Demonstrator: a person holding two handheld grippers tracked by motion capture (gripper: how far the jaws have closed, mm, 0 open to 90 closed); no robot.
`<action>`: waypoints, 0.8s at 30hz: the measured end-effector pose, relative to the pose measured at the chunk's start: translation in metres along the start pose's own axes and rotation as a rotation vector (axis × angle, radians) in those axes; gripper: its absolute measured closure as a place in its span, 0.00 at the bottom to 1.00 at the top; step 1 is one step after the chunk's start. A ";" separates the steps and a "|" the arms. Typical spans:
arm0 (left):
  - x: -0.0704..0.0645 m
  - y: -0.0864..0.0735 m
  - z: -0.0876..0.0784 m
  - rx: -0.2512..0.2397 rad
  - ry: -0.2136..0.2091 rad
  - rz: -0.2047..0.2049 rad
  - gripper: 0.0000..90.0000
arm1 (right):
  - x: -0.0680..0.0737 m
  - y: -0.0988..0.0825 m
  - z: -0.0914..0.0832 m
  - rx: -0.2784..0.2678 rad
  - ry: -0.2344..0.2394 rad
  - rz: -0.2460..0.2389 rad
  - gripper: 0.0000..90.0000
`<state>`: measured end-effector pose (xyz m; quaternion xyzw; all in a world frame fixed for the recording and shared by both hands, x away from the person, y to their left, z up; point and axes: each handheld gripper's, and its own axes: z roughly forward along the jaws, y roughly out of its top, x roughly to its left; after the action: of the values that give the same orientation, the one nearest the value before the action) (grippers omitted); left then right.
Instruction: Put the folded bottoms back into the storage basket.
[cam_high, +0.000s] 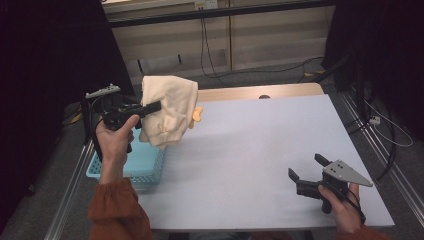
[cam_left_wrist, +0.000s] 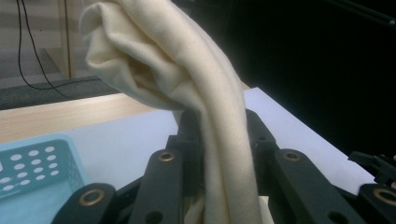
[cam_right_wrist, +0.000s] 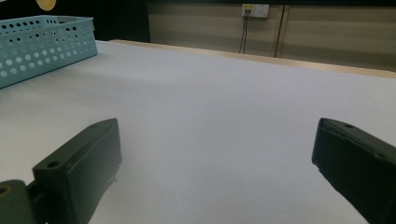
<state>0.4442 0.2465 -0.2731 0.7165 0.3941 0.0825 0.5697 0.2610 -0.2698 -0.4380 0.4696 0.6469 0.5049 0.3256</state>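
In the high view the left gripper (cam_high: 150, 108) is held up in the air at about 9 o'clock of the table (cam_high: 260, 150), over its left edge. Its jaws are closed on a cream cloth (cam_high: 167, 107), which hangs bunched from them. The upper part of the cloth rises above the jaws and the lower part falls toward the basket (cam_high: 145, 170). A small orange piece (cam_high: 197, 116) shows at the right side of the cloth, at 3 o'clock of it; what it is I cannot tell.

In the left gripper view the cloth (cam_left_wrist: 205, 107) passes between the two black jaws as a thick folded band, pressed from both sides, and its top curls over to 11 o'clock. The basket (cam_left_wrist: 37, 163), light blue with round holes, lies low at 8 o'clock of this view.

The basket stands at the left edge of the table, just below the cloth, and the left hand (cam_high: 115, 142) is above it.

The right gripper (cam_high: 307, 170) rests low near the table at about 4 o'clock, well apart from the cloth. Its jaws stand wide open with nothing between them; in the right gripper view (cam_right_wrist: 210, 154) there is bare white table between the two jaws, and the basket (cam_right_wrist: 42, 42) is far at 10 o'clock
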 end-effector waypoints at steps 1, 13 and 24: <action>0.001 0.000 -0.002 -0.002 0.003 0.001 0.81 | 0.000 0.000 0.000 0.000 0.000 0.001 0.02; 0.009 0.003 -0.018 -0.023 0.050 0.003 0.81 | 0.000 0.000 0.000 0.002 0.003 -0.001 0.02; 0.017 0.003 -0.034 -0.045 0.070 -0.013 0.81 | 0.000 0.000 0.000 0.001 0.000 0.003 0.02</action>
<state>0.4380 0.2837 -0.2646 0.6976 0.4166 0.1128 0.5719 0.2611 -0.2703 -0.4381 0.4706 0.6467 0.5050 0.3245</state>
